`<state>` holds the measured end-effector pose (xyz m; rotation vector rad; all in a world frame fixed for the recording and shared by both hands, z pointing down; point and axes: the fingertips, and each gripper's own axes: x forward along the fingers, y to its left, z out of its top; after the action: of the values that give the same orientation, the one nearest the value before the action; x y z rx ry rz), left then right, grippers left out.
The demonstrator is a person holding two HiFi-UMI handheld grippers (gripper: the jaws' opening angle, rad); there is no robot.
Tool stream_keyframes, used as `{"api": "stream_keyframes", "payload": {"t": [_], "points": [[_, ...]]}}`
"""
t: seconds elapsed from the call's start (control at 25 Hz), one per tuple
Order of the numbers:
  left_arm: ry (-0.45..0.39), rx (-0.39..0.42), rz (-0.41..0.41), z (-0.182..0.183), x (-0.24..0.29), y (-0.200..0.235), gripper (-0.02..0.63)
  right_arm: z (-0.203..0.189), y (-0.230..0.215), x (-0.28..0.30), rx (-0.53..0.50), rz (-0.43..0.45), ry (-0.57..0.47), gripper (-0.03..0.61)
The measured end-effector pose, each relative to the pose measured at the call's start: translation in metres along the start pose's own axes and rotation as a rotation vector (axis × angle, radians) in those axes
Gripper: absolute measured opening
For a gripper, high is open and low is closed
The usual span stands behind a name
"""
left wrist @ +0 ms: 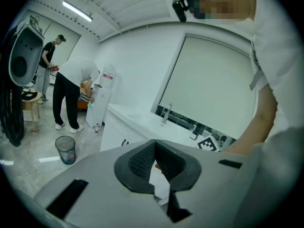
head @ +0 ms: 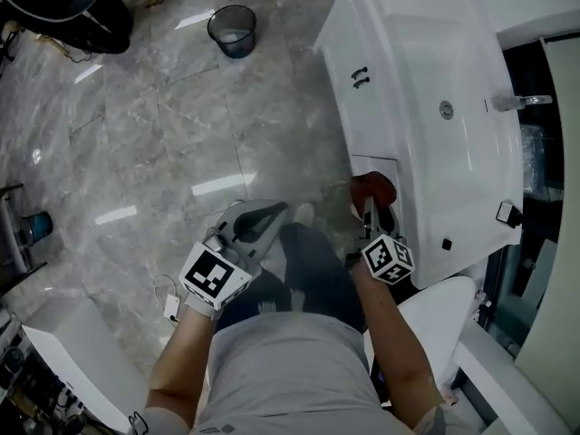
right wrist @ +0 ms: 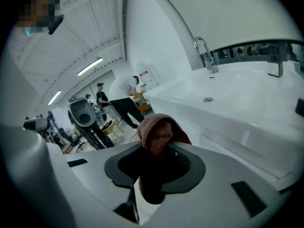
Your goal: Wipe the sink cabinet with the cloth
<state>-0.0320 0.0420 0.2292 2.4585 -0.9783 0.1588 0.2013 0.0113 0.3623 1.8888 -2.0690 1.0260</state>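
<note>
Two hand-held grippers, seen steeply from above over a grey-shirted torso and a glossy grey marble floor [head: 163, 125]. At right, the right gripper [head: 370, 208] clamped shut on a bunched reddish-brown terry cloth [head: 373, 188], with the fabric pinched between the jaws and bulging out past their tips (plainest in the right gripper view, where the wad fills the gap). At left, the left gripper [head: 267, 216] closed to a point with nothing between its ribbed pads, held out over the floor and well apart from any furniture. Directly ahead of the cloth and slightly to its right, a long white sink cabinet [head: 358, 48] with a pair of small dark handles [head: 361, 78] on its front panel and a chrome faucet [head: 521, 102] at the far edge of the basin top. Long axis of the cabinet running away from the person, towards a round dark mesh wastebasket [head: 232, 30] on the floor beyond. Cloth just beside the near end of the front panel; contact not possible to confirm from these views. Right hand clearly the nearer one, so probably a short forward press and then strokes along the panel's length; wiping apparently about to begin.
</note>
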Motion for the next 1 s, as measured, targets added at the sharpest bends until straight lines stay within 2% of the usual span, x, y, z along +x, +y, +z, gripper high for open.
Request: {"api": "stream_keyframes", "payload": {"t": [0.16,0.4,0.56,0.72,1.0], "points": [[0.015,-0.033,0.028,-0.027,0.01,0.019,0.009,-0.015,-0.038,0.035,0.121,-0.096,-0.024,0.094],[0.015,-0.092,0.023,-0.068,0.023,0.043,0.009,-0.02,-0.095,0.081,0.182,-0.233,-0.101,0.094],[0.041,-0.134,0.013,-0.096,0.027,0.054,0.009,-0.026,-0.125,0.105,0.193,-0.291,-0.141,0.094],[0.057,-0.155,0.004,-0.117,0.033,0.06,0.009,-0.032,-0.148,0.122,0.208,-0.314,-0.153,0.094],[0.063,-0.151,0.0,-0.153,0.039,0.061,0.009,-0.055,-0.168,0.144,0.244,-0.297,-0.148,0.092]]}}
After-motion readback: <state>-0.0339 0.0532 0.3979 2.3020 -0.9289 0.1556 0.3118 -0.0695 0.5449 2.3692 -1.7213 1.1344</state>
